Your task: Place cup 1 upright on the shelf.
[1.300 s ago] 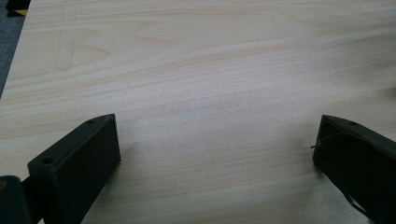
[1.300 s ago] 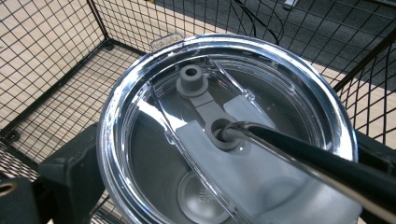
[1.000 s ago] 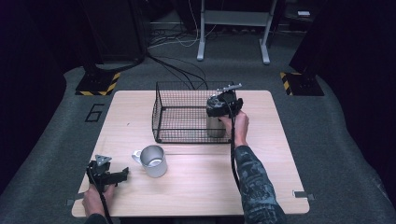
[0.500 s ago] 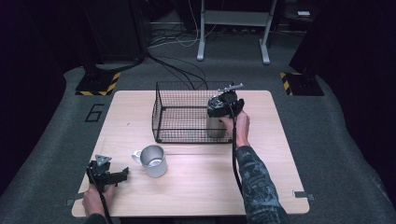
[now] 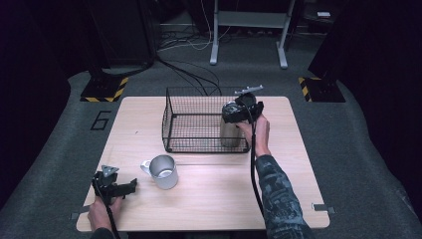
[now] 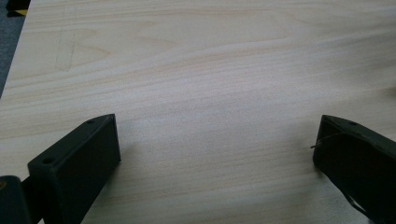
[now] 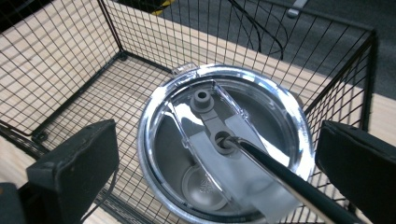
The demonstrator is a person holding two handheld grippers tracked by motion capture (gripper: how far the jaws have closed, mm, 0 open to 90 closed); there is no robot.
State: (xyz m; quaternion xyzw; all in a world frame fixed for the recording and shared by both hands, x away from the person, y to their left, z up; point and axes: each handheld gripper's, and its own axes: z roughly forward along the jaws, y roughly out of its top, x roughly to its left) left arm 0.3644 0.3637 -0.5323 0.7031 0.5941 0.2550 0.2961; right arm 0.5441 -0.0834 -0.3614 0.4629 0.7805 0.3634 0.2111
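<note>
Right gripper view has my right gripper [image 7: 219,154] hanging straight over the steel tumbler [image 7: 224,140], jaws spread wide on either side of its clear lid [image 7: 261,116] and not gripping anything, with a dark straw [image 7: 289,182] running through the lid's hole. The tumbler stands upright inside the wire basket [image 5: 199,119], tucked into the near right corner, roughly 3 o'clock from the basket's middle. My read is that I'm either letting go or about to grab, so the trick is keeping the jaws level and clear of the basket wall on the right side, and not knocking that straw. Apart from the tumbler, the basket looks empty. The mug [image 5: 163,171] sits outside at about 7 o'clock from the basket, nothing visible inside it. Left gripper [image 6: 215,154] idles wide open over bare table [image 6: 210,70].
</note>
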